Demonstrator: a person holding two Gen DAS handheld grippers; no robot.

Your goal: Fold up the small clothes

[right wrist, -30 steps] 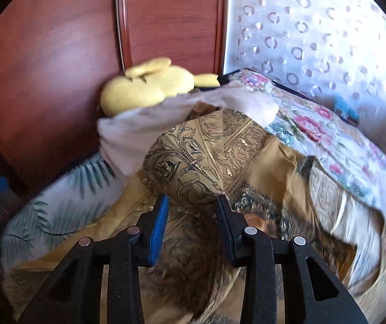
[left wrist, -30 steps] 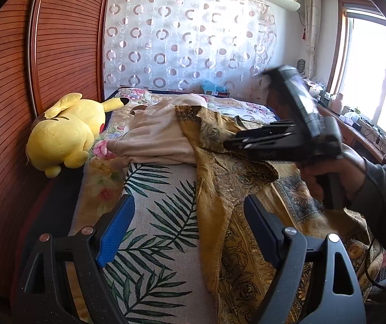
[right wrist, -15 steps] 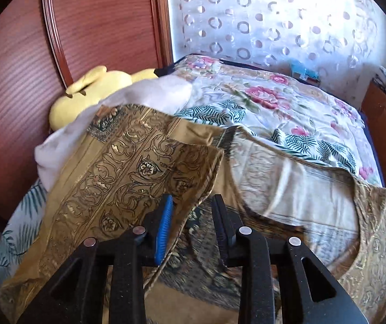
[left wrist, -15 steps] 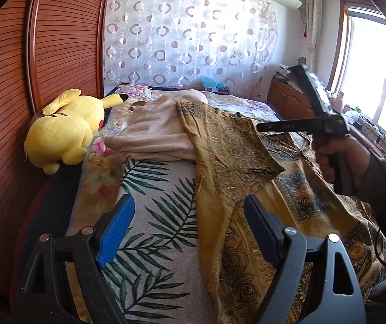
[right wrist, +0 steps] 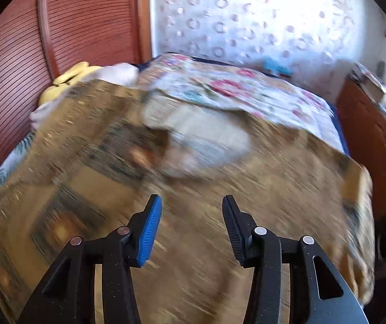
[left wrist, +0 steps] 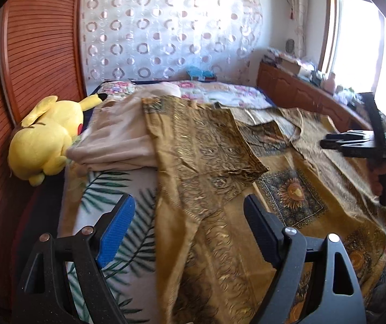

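Observation:
A gold patterned garment [left wrist: 287, 197] lies spread across the bed, with its left flap [left wrist: 206, 159] folded over onto its middle. The same garment [right wrist: 219, 183] fills the blurred right wrist view. My left gripper [left wrist: 190, 232] stands open above the garment's near left part, nothing between its fingers. My right gripper [right wrist: 191, 229] hovers over the cloth with its jaws opening and nothing between them. It also shows at the right edge of the left wrist view as the right gripper [left wrist: 335, 141], held in a hand [left wrist: 381, 178].
A folded beige cloth [left wrist: 120, 140] and a yellow plush toy [left wrist: 47, 140] lie at the bed's far left, beside the wooden headboard [left wrist: 39, 54]. A floral and leaf-print bedsheet [left wrist: 112, 189] covers the bed. A wooden sideboard [left wrist: 300, 94] with clutter runs along the right under the window.
The right gripper let go of the folded flap, swung away to the right across the garment and opened wider. The flap now lies flat. The left gripper shifted slightly.

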